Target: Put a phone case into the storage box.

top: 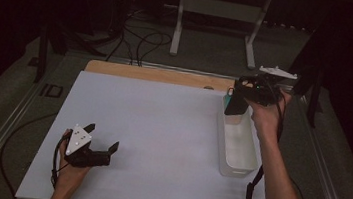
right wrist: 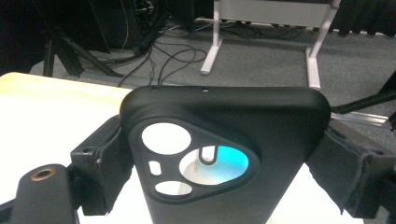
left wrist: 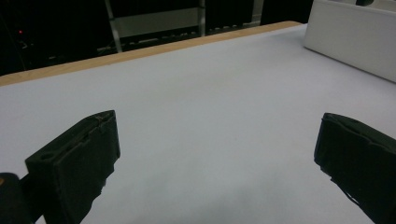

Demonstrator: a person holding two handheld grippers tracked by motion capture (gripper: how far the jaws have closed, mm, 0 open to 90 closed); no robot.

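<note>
text: none legible | labels: none | brands: none | numbers: none | signs: none

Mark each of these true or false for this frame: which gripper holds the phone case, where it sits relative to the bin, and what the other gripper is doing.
1. The right gripper is shut on the black phone case. True.
2. The case lies flat on the table. False: it is held above the far end of the white bin.
3. The left gripper is open, with nothing between its jaws. True.
4. The left gripper rests inside the bin. False: it is over the table's near left part.
</note>
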